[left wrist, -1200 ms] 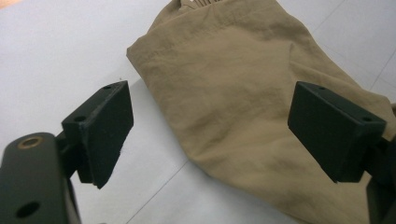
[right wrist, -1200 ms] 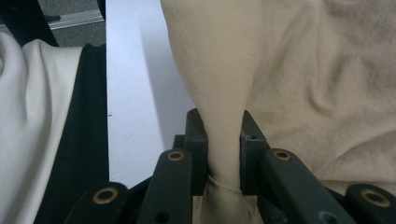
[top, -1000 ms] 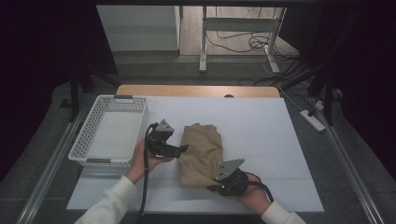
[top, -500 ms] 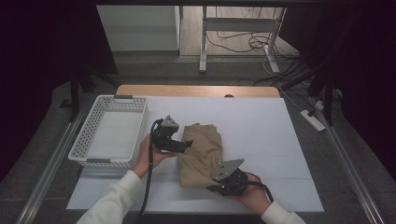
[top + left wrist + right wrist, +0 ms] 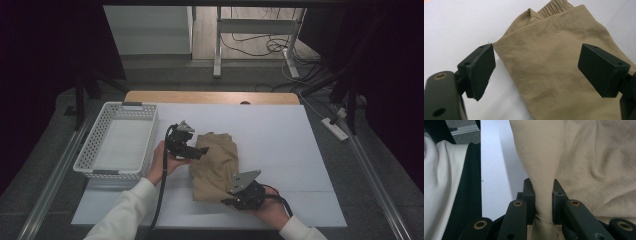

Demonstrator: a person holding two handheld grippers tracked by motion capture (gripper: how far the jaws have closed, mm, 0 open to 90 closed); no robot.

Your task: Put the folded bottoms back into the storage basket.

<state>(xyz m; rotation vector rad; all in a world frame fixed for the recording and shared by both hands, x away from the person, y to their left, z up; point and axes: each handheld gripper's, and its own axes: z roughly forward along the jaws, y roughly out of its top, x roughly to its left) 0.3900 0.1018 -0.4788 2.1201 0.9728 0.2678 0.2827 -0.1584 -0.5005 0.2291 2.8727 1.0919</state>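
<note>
White table, right tool pinching trousers.

White table: khaki garment, white basket at left.

Left hand-held gripper wide-jawed, right hand-held gripper clamped tight, both forearms low.
</note>
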